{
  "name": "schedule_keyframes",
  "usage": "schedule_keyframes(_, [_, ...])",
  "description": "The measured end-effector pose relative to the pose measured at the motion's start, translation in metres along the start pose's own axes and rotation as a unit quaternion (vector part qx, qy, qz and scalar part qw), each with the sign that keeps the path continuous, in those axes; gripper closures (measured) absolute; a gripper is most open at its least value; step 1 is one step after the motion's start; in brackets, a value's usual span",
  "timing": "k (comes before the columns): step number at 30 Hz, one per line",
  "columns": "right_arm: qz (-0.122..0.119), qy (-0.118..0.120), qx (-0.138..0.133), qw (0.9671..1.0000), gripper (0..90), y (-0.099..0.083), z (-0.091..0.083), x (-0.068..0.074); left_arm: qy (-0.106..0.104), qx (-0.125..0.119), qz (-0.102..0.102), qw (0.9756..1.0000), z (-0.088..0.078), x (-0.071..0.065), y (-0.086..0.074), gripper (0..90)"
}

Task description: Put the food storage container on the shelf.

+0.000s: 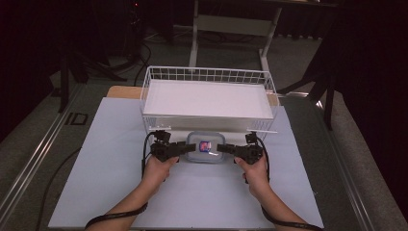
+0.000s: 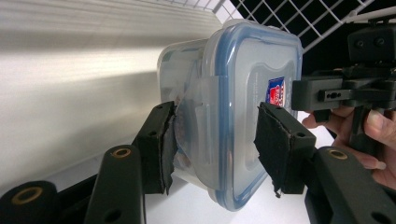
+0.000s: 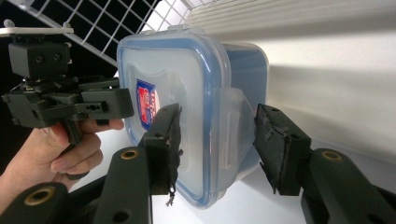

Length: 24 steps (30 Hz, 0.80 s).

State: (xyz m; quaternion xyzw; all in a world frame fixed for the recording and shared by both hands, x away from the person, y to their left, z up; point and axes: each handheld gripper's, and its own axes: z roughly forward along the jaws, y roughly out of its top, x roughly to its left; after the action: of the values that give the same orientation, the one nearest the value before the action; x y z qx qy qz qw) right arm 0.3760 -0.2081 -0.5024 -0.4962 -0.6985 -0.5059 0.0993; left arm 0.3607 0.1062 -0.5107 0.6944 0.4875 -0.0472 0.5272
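A clear plastic food container [image 1: 206,147] with a blue-rimmed snap lid and a red and blue label lies between my two grippers, just in front of the wire basket. My left gripper [image 1: 191,147] is shut on its left side. In the left gripper view the pads clamp the lid and base of the container [image 2: 243,93] around a side latch. My right gripper [image 1: 222,148] is shut on the opposite side, its pads pressing the container [image 3: 187,93] across the other latch. Each gripper view shows the other hand and its gripper beyond the container.
A white wire basket [image 1: 208,74] with a white flat liner stands right behind the container, its front wall close to both grippers. A pale blue-grey mat [image 1: 120,183] covers the table. Cables trail back from both grippers along the forearms.
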Motion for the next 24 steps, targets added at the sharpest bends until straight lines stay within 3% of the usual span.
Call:
schedule_keyframes(3, [0.008, -0.001, 0.002, 1.0, 51.3, 0.005, 0.004, -0.004, 0.004, -0.005, -0.004, 1.0, 0.004, 0.005, 0.002, 49.8])
schedule_keyframes(7, [-0.003, -0.013, -0.005, 0.9999, 51.1, 0.01, 0.011, -0.008, 0.006, -0.013, -0.009, 0.9998, 0.008, 0.012, 0.004, 49.5])
schedule_keyframes(11, [0.001, -0.018, -0.004, 0.9998, 50.9, 0.013, 0.017, -0.011, 0.011, -0.013, -0.017, 0.9997, 0.013, 0.018, 0.005, 49.2])
schedule_keyframes(13, [-0.004, -0.024, -0.008, 0.9997, 50.7, 0.013, 0.019, -0.014, 0.009, -0.012, -0.016, 0.9997, 0.015, 0.02, 0.005, 49.2])
schedule_keyframes(16, [0.018, -0.017, -0.005, 0.9997, 50.7, 0.014, 0.02, -0.017, 0.011, -0.012, -0.011, 0.9998, 0.016, 0.02, 0.007, 49.2])
schedule_keyframes(18, [0.019, -0.017, -0.009, 0.9996, 50.5, 0.015, 0.02, -0.019, 0.011, -0.013, -0.011, 0.9998, 0.016, 0.02, 0.008, 49.1])
schedule_keyframes(24, [0.023, -0.025, -0.01, 0.9994, 47.9, 0.016, 0.022, -0.017, 0.01, -0.032, -0.003, 0.9994, 0.019, 0.022, 0.005, 47.0])
